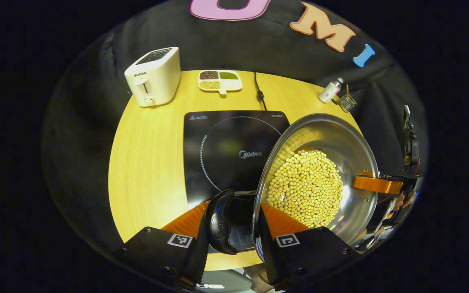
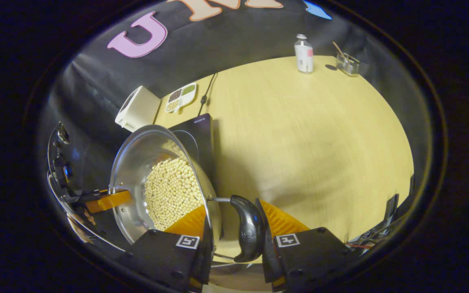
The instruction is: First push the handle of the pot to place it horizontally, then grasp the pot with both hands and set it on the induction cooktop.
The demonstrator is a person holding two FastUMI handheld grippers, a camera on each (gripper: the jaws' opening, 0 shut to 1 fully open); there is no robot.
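White toaster (image 1: 153,76) far left on round wood table (image 1: 145,171). Little dish of beans (image 1: 220,80) beside it. Black induction cooktop (image 1: 222,150) in middle. Left gripper (image 1: 232,221) closed on black pot handle (image 1: 219,222), one finger each side, handle pinched between. Shiny pot (image 1: 332,138) full of yellow beans (image 1: 305,187) tilted, held up over cooktop's right edge. Right gripper (image 2: 234,228) clamps other black handle (image 2: 248,232) at pot rim. Small bottle (image 2: 303,55) and glass cup (image 2: 347,64) far back right on table.
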